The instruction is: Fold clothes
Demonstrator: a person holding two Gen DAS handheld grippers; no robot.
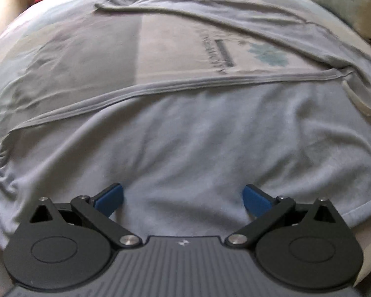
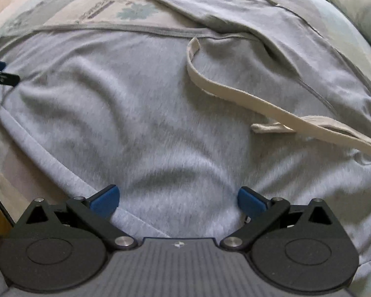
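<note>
Beneath both spread grippers, left gripper (image 1: 183, 199), right gripper (image 2: 178, 200): grey sweatpants (image 2: 160, 113).

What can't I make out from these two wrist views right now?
- Grey garment: near hem hidden behind left gripper, left wrist view.
- Cream drawstring: far end cut off at right edge, right wrist view.
- Printed text on bedsheet: blurred, unreadable.
- Right gripper: open; contact with the fabric unclear.

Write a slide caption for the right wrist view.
Open right gripper poised over a light grey garment with a cream drawstring, spread on a bed.
</note>
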